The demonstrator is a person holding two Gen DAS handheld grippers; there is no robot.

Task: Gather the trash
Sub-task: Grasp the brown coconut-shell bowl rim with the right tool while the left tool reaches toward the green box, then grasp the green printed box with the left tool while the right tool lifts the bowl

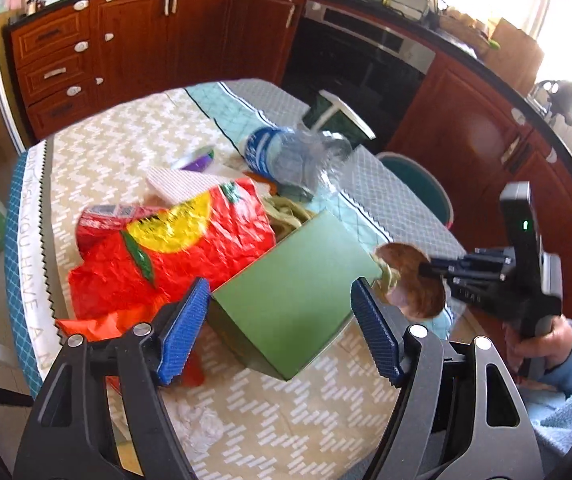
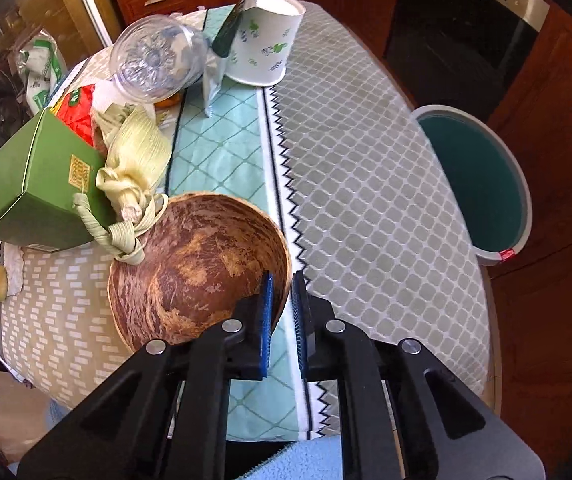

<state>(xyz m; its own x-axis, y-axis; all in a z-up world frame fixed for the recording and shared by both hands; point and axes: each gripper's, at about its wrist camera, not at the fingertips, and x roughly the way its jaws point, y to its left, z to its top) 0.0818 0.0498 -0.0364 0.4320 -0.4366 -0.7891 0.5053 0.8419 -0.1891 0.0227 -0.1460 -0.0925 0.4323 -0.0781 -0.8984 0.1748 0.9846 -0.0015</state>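
Trash lies piled on the cloth-covered table (image 2: 366,200). A green carton (image 1: 290,280) sits between the blue pads of my left gripper (image 1: 281,332), which is open, its pads just clear of the carton's sides. My right gripper (image 2: 283,316) is shut on the rim of a brown coconut shell half (image 2: 197,272), also visible as the coconut shell half (image 1: 406,276) in the left wrist view. Pale corn husks (image 2: 133,160) lie against the shell and the green carton (image 2: 37,184). A red and yellow wrapper (image 1: 189,256) lies left of the carton.
A crushed clear bottle (image 2: 153,64) and a white paper cup (image 2: 261,44) stand at the table's far end. A teal bin with a white rim (image 2: 478,184) stands on the floor to the right. Brown cabinets and an oven (image 1: 358,60) are behind.
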